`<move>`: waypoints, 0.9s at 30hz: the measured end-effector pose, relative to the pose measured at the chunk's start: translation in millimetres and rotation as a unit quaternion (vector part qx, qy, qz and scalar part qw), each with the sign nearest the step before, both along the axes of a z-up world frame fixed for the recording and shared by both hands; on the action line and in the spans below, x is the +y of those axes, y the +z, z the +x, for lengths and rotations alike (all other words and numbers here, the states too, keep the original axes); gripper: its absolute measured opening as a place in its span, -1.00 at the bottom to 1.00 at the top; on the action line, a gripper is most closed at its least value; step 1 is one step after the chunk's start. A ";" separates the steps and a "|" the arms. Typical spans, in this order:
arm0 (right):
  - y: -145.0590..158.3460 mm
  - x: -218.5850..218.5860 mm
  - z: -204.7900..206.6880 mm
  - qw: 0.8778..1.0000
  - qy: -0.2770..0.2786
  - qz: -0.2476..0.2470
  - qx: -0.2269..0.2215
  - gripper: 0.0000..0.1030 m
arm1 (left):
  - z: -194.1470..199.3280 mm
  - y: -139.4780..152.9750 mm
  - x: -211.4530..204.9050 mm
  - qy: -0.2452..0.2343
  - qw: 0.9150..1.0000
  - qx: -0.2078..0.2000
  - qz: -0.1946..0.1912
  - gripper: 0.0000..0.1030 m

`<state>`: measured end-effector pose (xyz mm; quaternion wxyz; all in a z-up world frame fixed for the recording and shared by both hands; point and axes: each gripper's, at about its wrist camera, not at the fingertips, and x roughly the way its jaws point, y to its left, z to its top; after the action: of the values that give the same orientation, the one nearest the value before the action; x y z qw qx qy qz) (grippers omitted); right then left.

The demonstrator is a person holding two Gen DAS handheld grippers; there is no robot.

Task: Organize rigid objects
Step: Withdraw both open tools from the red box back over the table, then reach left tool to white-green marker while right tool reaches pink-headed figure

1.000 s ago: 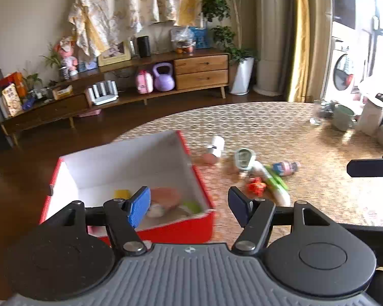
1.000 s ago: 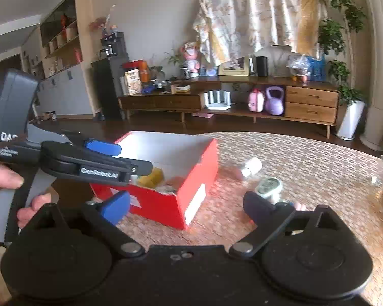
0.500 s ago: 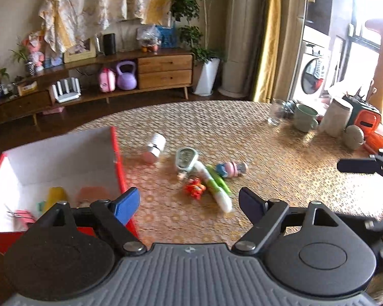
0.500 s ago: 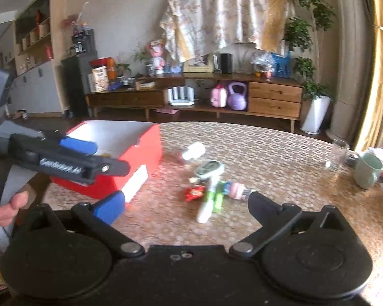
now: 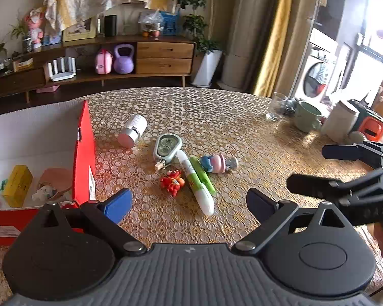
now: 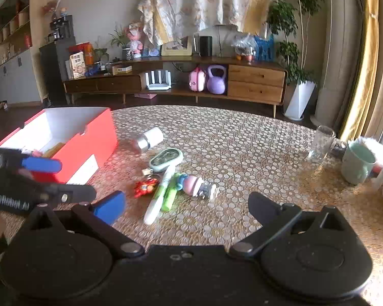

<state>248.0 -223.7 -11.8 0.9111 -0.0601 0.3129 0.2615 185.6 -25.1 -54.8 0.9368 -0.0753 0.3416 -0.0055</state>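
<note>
The left gripper (image 5: 189,202) is seen with its blue-padded fingers (image 5: 117,204) spread wide and opening further; nothing is held between them. The right gripper (image 6: 186,205) is likewise shown with its fingers (image 6: 109,206) set wide apart and empty. Both are held above the counter (image 5: 242,137), a round surface covered in a gold, circle-patterned cloth.

Just beyond the fingers, a small cluster of rigid objects is laid on the counter: a white marker pen with a green band (image 5: 196,182), a green marker (image 5: 204,178) touching it on one side, a small red toy figure (image 5: 172,182) just beside it on the other side, and a pink and blue toy figure (image 5: 217,163) lying on its side. A pale green oval device with a clear window (image 5: 167,146) is found at the far end of the white pen, and a white cylindrical bottle with a silver cap (image 5: 132,131) is tipped over near it.

To the left, an open red cardboard box with a white interior (image 5: 84,153) is placed, with a yellow block (image 5: 18,185) and other small items inside. At the far right edge, a clear glass (image 5: 277,105) and a pale green mug (image 5: 307,117) are stood.
</note>
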 end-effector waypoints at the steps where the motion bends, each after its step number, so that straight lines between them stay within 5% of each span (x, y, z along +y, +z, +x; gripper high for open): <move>1: -3.0 0.9 7.6 1.000 -0.004 0.002 0.005 0.99 | 2.9 -3.7 -1.0 0.007 1.000 0.000 0.002 0.88; 8: -22.9 8.1 55.9 0.998 -0.024 0.024 0.043 0.99 | 26.3 -28.6 -7.5 0.024 0.999 0.024 0.039 0.90; 13: -39.2 31.5 79.9 0.997 -0.033 0.004 0.066 0.98 | 42.8 -45.6 -6.1 0.038 0.999 0.033 0.014 0.90; 27: -84.6 56.0 125.3 0.986 -0.075 0.005 0.146 0.70 | 77.6 -82.6 -26.8 0.045 0.997 0.035 0.042 0.90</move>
<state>373.3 -167.6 -96.4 0.8727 0.0065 0.4452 0.2003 263.2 -51.9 -137.4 0.9257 -0.0509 0.3708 0.0539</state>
